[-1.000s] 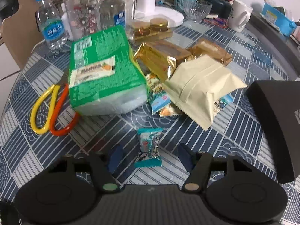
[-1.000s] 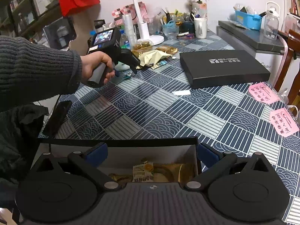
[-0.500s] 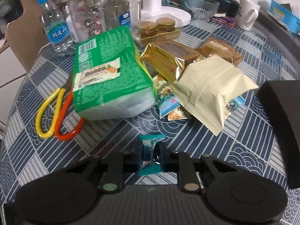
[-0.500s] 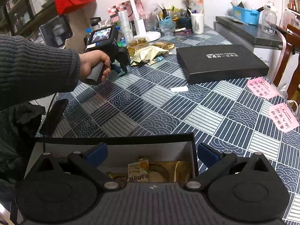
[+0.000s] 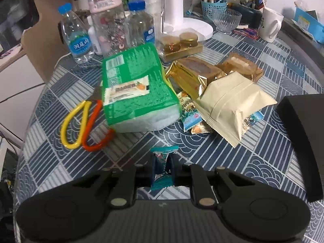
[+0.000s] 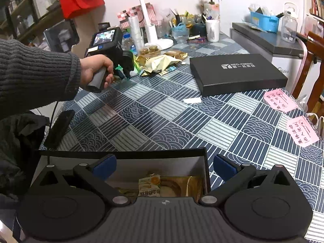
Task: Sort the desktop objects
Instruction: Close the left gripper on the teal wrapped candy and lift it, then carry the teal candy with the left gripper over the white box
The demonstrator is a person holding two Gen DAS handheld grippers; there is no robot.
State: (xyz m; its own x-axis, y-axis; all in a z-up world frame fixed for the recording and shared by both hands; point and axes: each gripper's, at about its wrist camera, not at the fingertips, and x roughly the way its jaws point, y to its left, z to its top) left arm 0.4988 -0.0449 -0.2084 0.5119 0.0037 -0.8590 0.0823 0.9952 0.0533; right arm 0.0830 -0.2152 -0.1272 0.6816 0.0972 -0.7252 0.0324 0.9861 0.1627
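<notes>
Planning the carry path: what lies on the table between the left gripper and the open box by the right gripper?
Right wrist view: bare tablecloth between left gripper and box.

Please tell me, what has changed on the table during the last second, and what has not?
The left tool closed on the teal candy, which a second ago lay free between its open fingers. The right tool stayed open above the open box. The snack pile and the black lid did not move.
</notes>
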